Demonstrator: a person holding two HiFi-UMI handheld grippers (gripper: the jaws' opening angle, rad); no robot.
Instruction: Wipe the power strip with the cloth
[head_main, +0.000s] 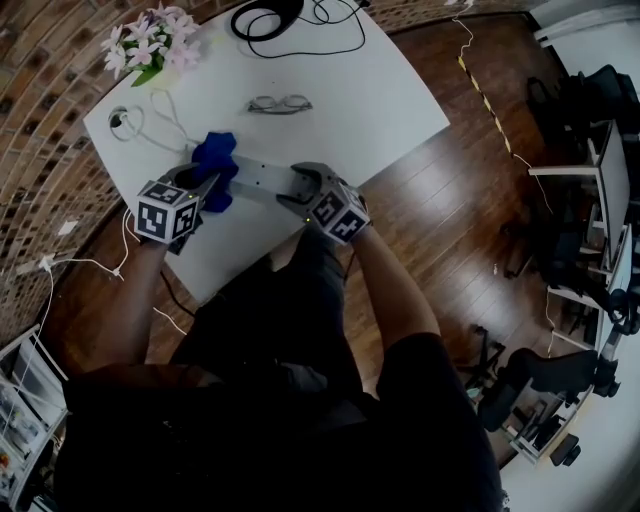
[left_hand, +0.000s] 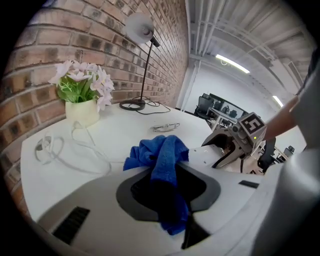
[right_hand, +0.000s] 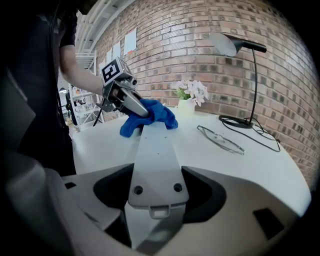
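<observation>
From the head view we see a white surface (head_main: 400, 100) against a brick wall. The left gripper (head_main: 208, 188) presses a blue cloth (head_main: 215, 155) onto the far end of the strip (head_main: 262, 178). The right gripper (head_main: 300, 185) holds the strip's near end. Beyond them lie glasses (head_main: 280, 103), a looped white cable (head_main: 150, 125) and flowers (head_main: 155, 40), all well clear of the strip.

In the left gripper view, the jaws are closed on the cloth, which bunches out ahead of them and touches the strip. A lamp (left_hand: 142, 60) stands at the back by the wall.

In the right gripper view, the jaws clamp the strip's end, and the strip runs straight ahead to the cloth. The glasses lie beside it to the right, apart from it. Each gripper's cube carries black-and-white square markers.
</observation>
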